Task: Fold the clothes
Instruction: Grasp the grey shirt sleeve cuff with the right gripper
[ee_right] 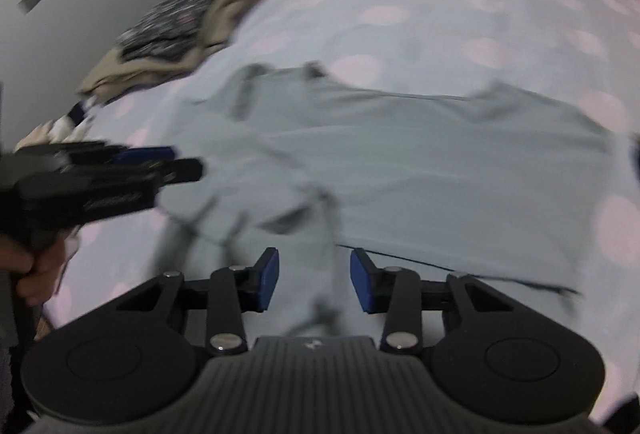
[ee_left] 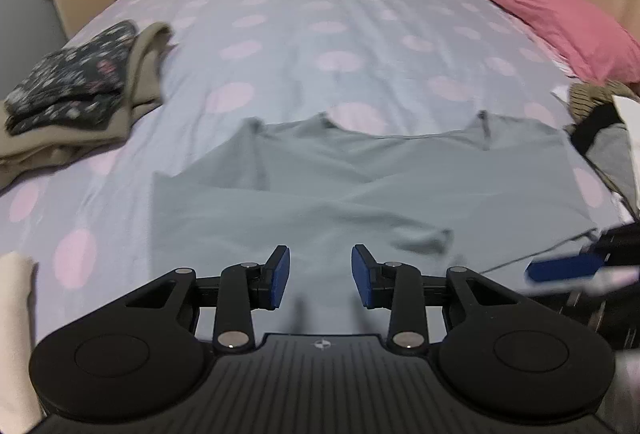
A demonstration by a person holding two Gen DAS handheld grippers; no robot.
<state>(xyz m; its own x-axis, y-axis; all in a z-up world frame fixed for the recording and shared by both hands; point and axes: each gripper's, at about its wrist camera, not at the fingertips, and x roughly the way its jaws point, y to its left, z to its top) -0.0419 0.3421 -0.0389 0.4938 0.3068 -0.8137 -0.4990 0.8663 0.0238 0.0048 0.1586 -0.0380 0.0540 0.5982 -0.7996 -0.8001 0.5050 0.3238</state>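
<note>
A grey-green T-shirt point(ee_left: 360, 186) lies spread on the dotted bed cover point(ee_left: 320, 14), neckline toward the far side, with a sleeve folded inward near its lower middle. My left gripper point(ee_left: 320, 266) hovers over the shirt's near hem, its blue pads apart with nothing pressed between them. In the right wrist view, which is blurred, the shirt point(ee_right: 440, 162) fills the middle. My right gripper point(ee_right: 314, 270) is open over its near edge, and a raised fold of the cloth runs between the pads without being pinched. The left gripper point(ee_right: 160, 162) shows at the left, held by a hand point(ee_right: 36, 270).
Folded clothes, a dark floral piece on khaki point(ee_left: 72, 90), sit at the left of the bed. A pink pillow point(ee_left: 560, 18) lies far right by a beige headboard. A loose pile of garments point(ee_left: 600, 122) lies at the right edge, and a white cloth point(ee_left: 16, 314) at the near left.
</note>
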